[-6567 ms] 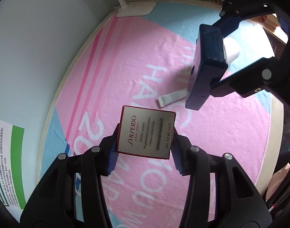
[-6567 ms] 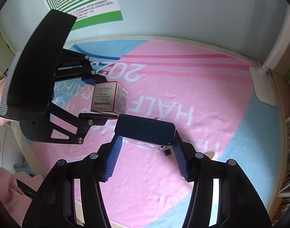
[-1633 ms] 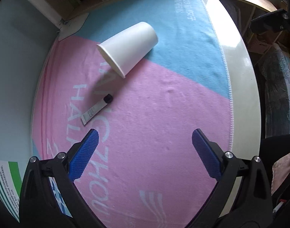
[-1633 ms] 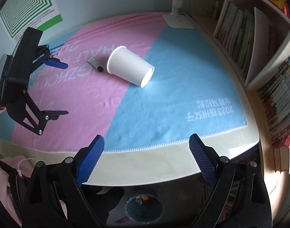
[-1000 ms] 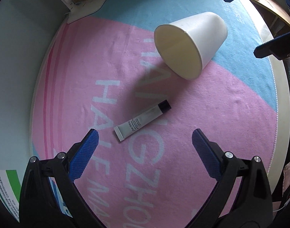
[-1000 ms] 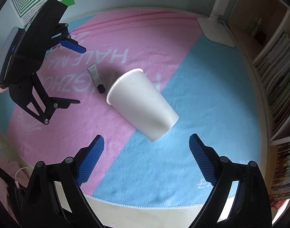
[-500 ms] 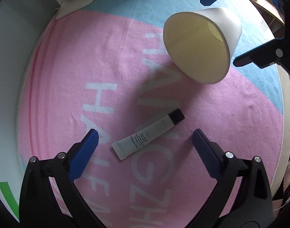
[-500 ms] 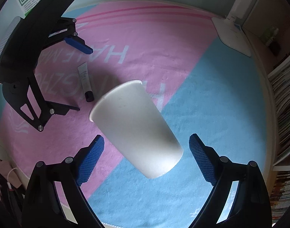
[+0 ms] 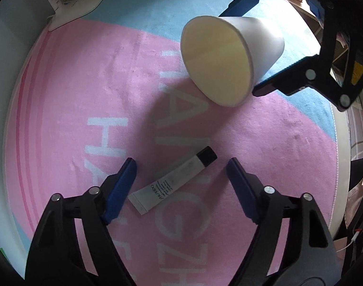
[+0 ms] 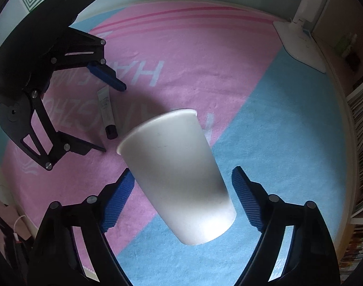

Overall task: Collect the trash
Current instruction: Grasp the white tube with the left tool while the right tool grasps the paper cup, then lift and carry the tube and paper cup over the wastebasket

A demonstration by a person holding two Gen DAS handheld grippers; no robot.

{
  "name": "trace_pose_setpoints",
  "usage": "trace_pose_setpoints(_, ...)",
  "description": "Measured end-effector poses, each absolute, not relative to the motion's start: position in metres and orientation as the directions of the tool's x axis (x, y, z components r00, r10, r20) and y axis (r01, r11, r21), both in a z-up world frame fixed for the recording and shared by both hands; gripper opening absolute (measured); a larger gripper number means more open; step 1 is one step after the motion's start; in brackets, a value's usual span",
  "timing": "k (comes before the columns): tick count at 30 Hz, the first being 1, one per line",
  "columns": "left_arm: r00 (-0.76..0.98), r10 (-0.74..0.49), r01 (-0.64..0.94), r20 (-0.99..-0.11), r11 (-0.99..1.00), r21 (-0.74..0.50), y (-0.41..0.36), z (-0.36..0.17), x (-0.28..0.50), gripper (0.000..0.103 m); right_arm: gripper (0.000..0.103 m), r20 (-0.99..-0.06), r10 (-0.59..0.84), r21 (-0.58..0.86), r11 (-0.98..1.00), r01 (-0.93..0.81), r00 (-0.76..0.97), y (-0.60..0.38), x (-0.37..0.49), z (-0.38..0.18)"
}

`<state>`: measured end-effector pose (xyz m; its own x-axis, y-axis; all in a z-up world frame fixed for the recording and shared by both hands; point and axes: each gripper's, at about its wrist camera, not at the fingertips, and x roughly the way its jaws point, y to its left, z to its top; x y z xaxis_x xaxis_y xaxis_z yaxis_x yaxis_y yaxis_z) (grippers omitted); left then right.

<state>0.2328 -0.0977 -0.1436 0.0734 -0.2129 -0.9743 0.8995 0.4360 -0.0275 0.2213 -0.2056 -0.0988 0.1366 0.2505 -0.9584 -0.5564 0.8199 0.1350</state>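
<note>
**Both grippers closing around trash on the table**

The left gripper (image 9: 181,178) points steeply down over a small white cosmetic tube (image 9: 174,181) with a black cap, which lies flat on the pink part of the towel (image 9: 86,71) covering the table (image 10: 338,109). Its jaws are closing with the tube between them, yet the blue pads (image 9: 120,186) stand clear of it on both sides.

The right gripper (image 10: 181,195) straddles a white paper cup (image 10: 179,174) lying on its side across the pink and blue boundary, rim toward the tube. Its jaws are closing too, with small gaps on either side of the cup. A white lamp base (image 10: 300,43) sits at the towel's far edge, near bookshelves (image 10: 362,128).
</note>
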Motion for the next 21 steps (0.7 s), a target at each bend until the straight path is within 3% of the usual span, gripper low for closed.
trace_pose_setpoints(1, 0.072, -0.220, 0.906, -0.973, 0.422, -0.029, -0.097, -0.143, 0.230, 0.066, 0.076, -0.958, 0.253, 0.142, 0.823, -0.549, 0.131, -0.206, 0.222, -0.099)
trace_pose_setpoints(3, 0.069, -0.228, 0.915, -0.971, 0.402, -0.030, -0.097, -0.139, 0.227, 0.036, 0.075, -0.958, 0.256, 0.147, 0.829, -0.539, 0.133, -0.208, 0.221, -0.098)
trace_pose_setpoints(6, 0.054, -0.211, 0.910, -0.976, 0.414, -0.039, -0.095, -0.137, 0.229, 0.013, 0.067, -0.956, 0.265, 0.161, 0.833, -0.529, 0.126, -0.210, 0.220, -0.095)
trace_pose_setpoints(21, 0.145, -0.234, 0.902, -0.961, 0.430, 0.032, -0.092, -0.101, 0.208, 0.012, 0.064, -0.945, 0.261, 0.133, 0.857, -0.497, 0.197, -0.216, 0.196, -0.060)
